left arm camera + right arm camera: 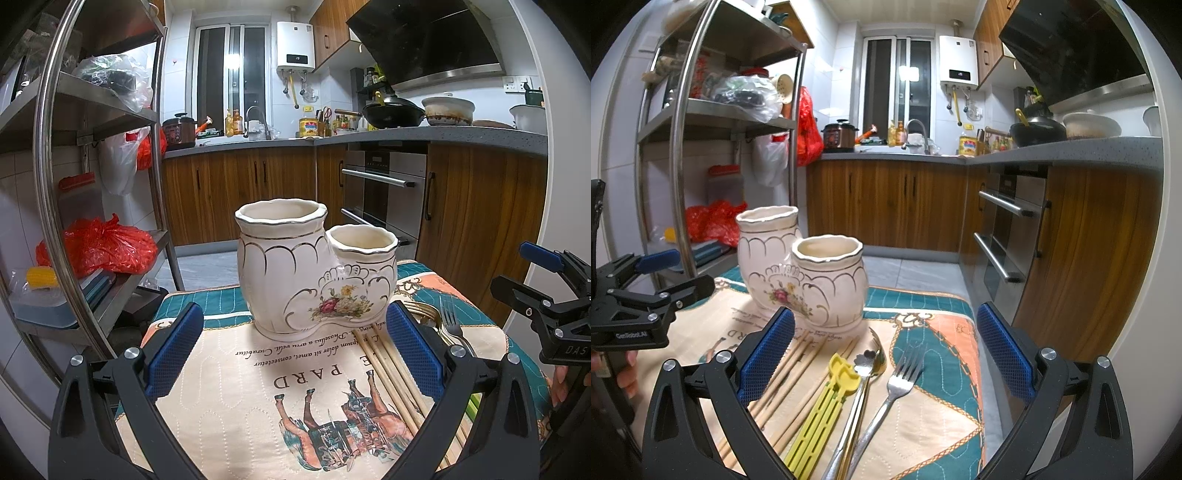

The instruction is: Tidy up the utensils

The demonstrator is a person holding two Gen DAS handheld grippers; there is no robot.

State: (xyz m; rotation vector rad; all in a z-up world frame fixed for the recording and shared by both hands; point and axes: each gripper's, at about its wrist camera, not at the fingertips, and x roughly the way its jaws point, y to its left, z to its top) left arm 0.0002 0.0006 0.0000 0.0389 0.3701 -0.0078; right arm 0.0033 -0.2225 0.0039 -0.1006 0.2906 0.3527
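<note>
left gripper (295,354): jaws wide apart, nothing between them; hovers over the quilted mat (236,398) on the tabletop
right gripper (884,354): jaws wide apart, empty, low over the utensil row
holder: ceramic two-cup utensil holder (314,273), upright, dead ahead of the left jaws and well past the tips; both cups look empty as far as the rims show
chopsticks: bamboo chopsticks (798,376) lie flat under and just inside the right gripper's left jaw; in the left view they run under that gripper's right jaw
yellow piece: slotted yellow plastic utensil (827,410), between the right jaws, left of centre, touching or just beside the chopsticks
spoon: steel spoon (871,363) with a flower-end piece on it, centred between the right jaws; handles overlap, can't tell how many pieces
fork: steel fork (897,380), right of centre between the right jaws, apart from the spoon at the tines
handling (my read): steel is stiff, slick, lies flat on soft cloth; pinch across the neck or mid-handle. Fork is the cleanest single pick. Chopsticks are light and roll, take as a bundle mid-length. Holder is fragile; lower items in, don't drop.
</note>
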